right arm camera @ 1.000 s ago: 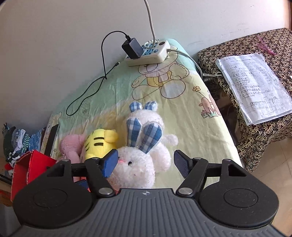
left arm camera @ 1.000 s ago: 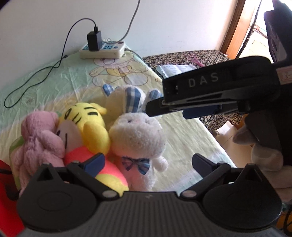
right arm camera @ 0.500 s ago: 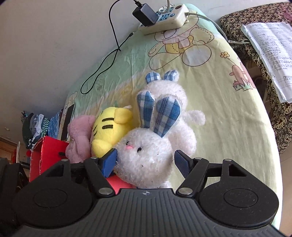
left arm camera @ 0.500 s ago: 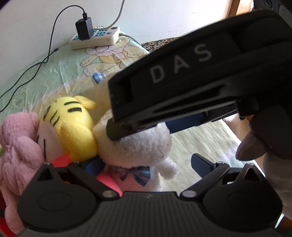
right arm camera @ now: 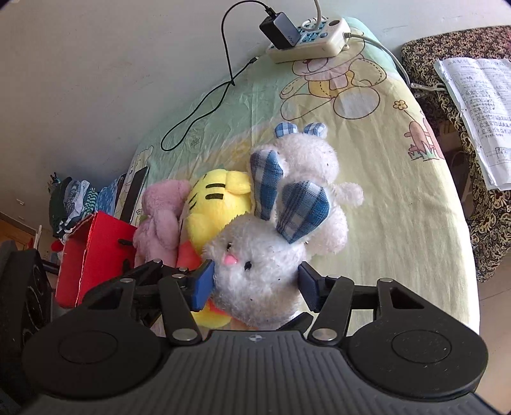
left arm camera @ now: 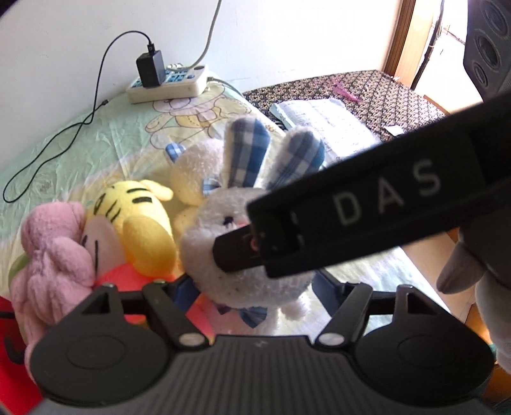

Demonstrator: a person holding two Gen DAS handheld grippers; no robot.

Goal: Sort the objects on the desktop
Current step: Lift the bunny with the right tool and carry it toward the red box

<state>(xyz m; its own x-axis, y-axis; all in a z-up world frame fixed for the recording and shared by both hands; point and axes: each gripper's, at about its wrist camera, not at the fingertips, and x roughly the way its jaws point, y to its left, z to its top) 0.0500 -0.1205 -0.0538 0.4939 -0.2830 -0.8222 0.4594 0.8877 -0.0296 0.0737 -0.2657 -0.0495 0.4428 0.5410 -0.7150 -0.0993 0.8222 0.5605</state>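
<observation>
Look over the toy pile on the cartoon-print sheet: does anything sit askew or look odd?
Yes. The white plush rabbit with blue checked ears lies tipped, head toward the camera, squeezed between the right tongs, which have just been closing. It leans on the yellow striped plush tiger. The left tongs flank its body too.

A plain pale wall [right arm camera: 105, 64] rises behind a table under a pastel cartoon-bear cloth [right arm camera: 377, 178]. A white power strip [right arm camera: 311, 40] with a black charger [right arm camera: 279, 30] sits against the wall. Beside it stands furniture draped in dark floral fabric [left arm camera: 377, 92] carrying printed papers [right arm camera: 479, 105]. Bright daylight enters past a wooden door frame [left arm camera: 400, 41].
</observation>
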